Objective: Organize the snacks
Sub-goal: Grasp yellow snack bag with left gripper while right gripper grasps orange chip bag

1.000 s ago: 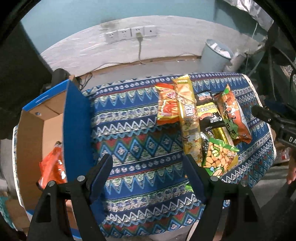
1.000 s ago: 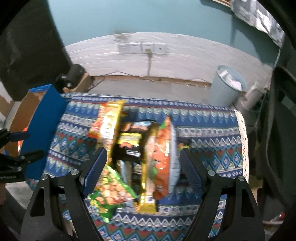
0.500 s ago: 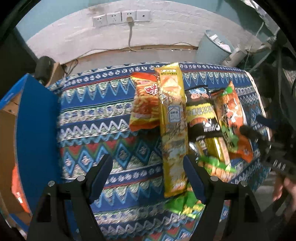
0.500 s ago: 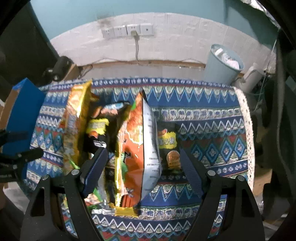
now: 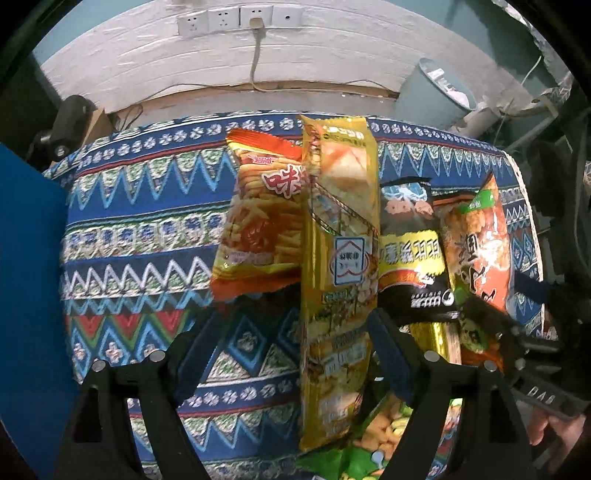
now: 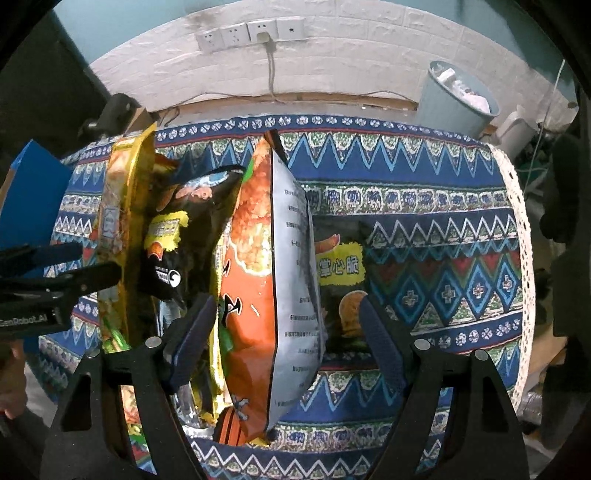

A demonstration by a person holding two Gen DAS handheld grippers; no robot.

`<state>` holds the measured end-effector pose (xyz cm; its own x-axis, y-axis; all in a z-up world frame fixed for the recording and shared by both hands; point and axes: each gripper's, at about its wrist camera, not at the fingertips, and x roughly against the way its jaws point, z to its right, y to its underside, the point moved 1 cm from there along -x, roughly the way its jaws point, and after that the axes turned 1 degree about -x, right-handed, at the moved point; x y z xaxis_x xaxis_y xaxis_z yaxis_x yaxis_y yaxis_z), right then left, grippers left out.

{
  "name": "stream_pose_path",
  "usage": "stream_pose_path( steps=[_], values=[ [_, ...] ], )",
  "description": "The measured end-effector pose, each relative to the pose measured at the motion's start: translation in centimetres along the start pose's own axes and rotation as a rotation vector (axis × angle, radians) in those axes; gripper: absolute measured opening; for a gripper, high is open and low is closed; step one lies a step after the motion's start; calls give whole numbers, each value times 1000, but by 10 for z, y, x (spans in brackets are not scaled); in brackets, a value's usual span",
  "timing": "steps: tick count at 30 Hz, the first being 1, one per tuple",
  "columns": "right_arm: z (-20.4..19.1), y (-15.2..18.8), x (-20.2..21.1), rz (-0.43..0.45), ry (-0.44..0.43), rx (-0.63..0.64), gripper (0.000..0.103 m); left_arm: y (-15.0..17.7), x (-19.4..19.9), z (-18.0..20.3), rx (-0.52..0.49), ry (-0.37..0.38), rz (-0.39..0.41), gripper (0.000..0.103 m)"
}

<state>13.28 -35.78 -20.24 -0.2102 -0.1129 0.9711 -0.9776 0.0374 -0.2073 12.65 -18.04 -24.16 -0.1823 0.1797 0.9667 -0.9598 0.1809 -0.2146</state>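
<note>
Your left gripper (image 5: 291,354) gapes wide, empty, the long yellow foil snack packet (image 5: 338,258) lying at twelve o'clock between its fingers. Your right gripper (image 6: 286,341) gapes wide around the orange-and-silver crisp bag (image 6: 269,280), on the blue patterned tablecloth (image 6: 424,206).

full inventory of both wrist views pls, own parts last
tablecloth: 1, blue zigzag pattern, covers the table
orange fries bag: 1, orange-yellow, left of the pile
long yellow pack: 1, yellow, partly over the fries bag
black bag: 1, black-yellow, mid pile
orange bag: 1, orange with grey back, between right fingers
dark bag: 1, dark with yellow label, right of the orange bag
green peanut bag: 1, green, near edge
blue box: 1, far left
bin: 1, pale blue, floor
wall sockets: 4, white
left gripper: open
right gripper: open
</note>
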Motion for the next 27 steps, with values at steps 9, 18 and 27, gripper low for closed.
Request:
stream_pose_path(
  steps=[9, 18, 27],
  values=[
    [-7, 4, -20, -44, -10, 13, 60, -3, -23, 6, -28, 18, -26, 83],
    [-7, 1, -10, -19, -2, 19, 38, 2, -15, 3, -74, 51, 0, 32],
    [-17, -3, 16, 32, -2, 36, 33, 14, 19, -9, -114, 39, 67, 31]
  ],
)
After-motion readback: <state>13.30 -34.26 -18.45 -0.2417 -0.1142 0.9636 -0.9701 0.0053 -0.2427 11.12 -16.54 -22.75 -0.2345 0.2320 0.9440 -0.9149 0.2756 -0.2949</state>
